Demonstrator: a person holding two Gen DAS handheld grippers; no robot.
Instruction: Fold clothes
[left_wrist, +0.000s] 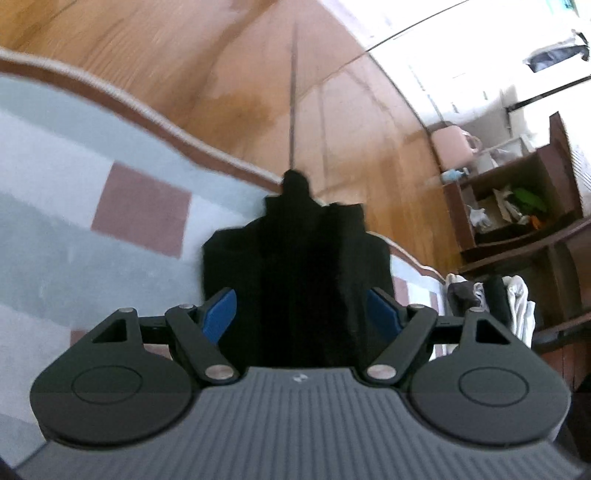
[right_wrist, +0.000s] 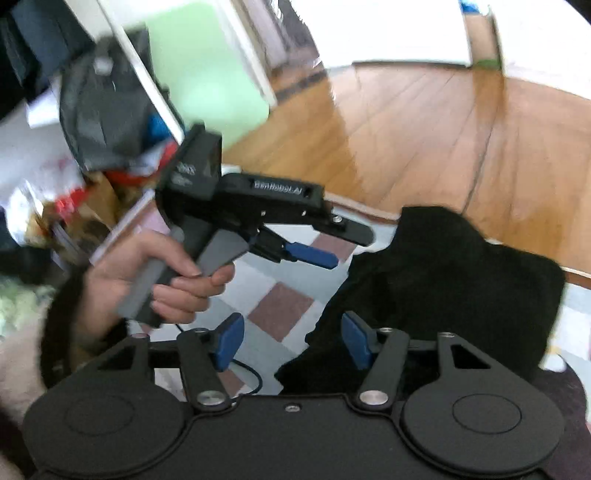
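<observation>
A black garment (left_wrist: 295, 258) lies bunched on a checked rug (left_wrist: 92, 221), close to the rug's edge by the wooden floor. My left gripper (left_wrist: 301, 314) hangs over its near end, the jaws wide apart and the blue pads (left_wrist: 219, 314) clear of the cloth. In the right wrist view the same black garment (right_wrist: 461, 280) spreads to the right. My right gripper (right_wrist: 293, 341) stands open above its left edge and the rug (right_wrist: 280, 310). A hand (right_wrist: 166, 280) holds the left gripper there; one of its blue fingers (right_wrist: 314, 256) points at the garment's side.
Wooden floor (left_wrist: 240, 74) runs beyond the rug. A dark wooden shelf (left_wrist: 524, 206) with small items stands at the right, with a pile of other clothes (left_wrist: 491, 299) in front of it. Bags and clutter (right_wrist: 92, 147) sit at the left of the right wrist view.
</observation>
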